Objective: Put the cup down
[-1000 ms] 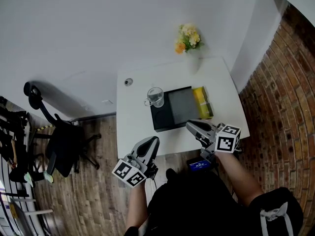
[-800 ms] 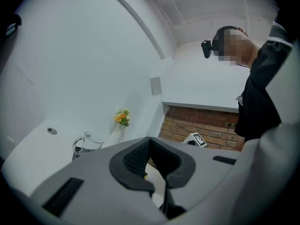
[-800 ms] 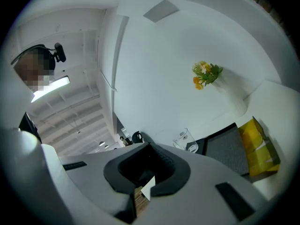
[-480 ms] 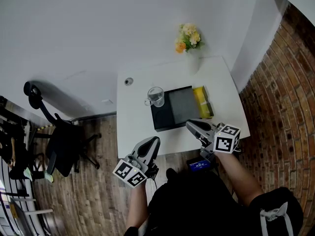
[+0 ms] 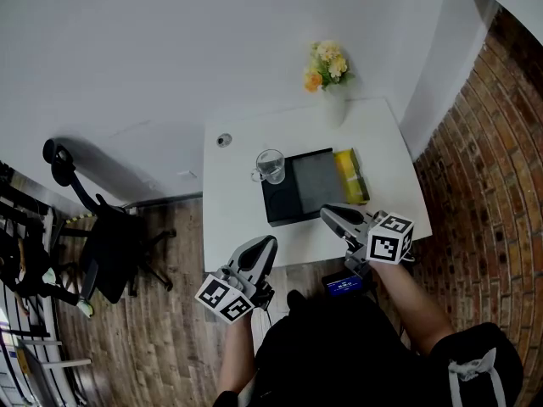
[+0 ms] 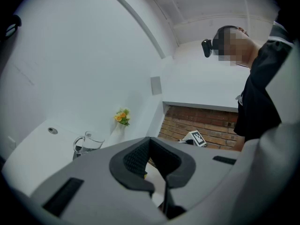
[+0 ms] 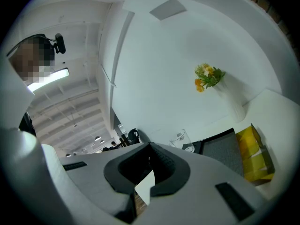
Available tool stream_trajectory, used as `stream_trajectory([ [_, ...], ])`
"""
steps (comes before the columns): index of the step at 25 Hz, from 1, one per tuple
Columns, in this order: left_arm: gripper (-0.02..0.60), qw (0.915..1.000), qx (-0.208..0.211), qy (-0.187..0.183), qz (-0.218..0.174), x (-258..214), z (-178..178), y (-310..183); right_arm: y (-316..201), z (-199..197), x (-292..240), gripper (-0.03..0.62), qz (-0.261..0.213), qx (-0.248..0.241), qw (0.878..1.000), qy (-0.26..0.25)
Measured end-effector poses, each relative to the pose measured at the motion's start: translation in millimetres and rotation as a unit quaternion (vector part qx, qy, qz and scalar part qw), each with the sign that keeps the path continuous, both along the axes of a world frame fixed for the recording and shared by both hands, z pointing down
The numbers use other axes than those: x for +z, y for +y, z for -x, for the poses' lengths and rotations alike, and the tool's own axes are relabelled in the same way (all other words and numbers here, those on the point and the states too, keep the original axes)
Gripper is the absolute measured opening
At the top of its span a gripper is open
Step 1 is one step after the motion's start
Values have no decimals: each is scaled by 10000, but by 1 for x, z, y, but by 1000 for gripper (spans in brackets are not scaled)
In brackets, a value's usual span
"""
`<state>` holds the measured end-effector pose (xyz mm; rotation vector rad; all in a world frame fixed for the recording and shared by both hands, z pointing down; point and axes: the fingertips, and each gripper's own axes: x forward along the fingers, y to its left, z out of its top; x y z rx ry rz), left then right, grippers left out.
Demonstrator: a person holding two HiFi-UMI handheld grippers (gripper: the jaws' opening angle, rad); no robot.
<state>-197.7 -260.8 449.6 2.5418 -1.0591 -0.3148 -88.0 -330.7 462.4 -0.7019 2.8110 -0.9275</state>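
A clear glass cup point(image 5: 270, 166) with a handle stands on the white table point(image 5: 237, 202), at the left corner of a black tray point(image 5: 304, 188). The cup point(image 6: 86, 143) also shows in the left gripper view and, as cup point(image 7: 182, 139), in the right gripper view. My left gripper point(image 5: 261, 248) hangs below the table's front edge, jaws together, nothing in them. My right gripper point(image 5: 333, 217) hovers over the front edge near the tray, shut and empty. Both are well short of the cup.
A yellow box point(image 5: 349, 176) lies at the tray's right side. A white vase with yellow and orange flowers point(image 5: 326, 68) stands at the table's back. A black office chair point(image 5: 102, 244) is on the wooden floor to the left. A brick wall point(image 5: 484, 168) runs along the right.
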Motion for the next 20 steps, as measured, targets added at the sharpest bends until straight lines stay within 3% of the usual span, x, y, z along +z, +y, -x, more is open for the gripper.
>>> stream_trajectory([
  [20, 8, 10000, -29, -13, 4, 0, 3, 5, 4, 4, 2, 14, -202, 62, 9993, 300],
])
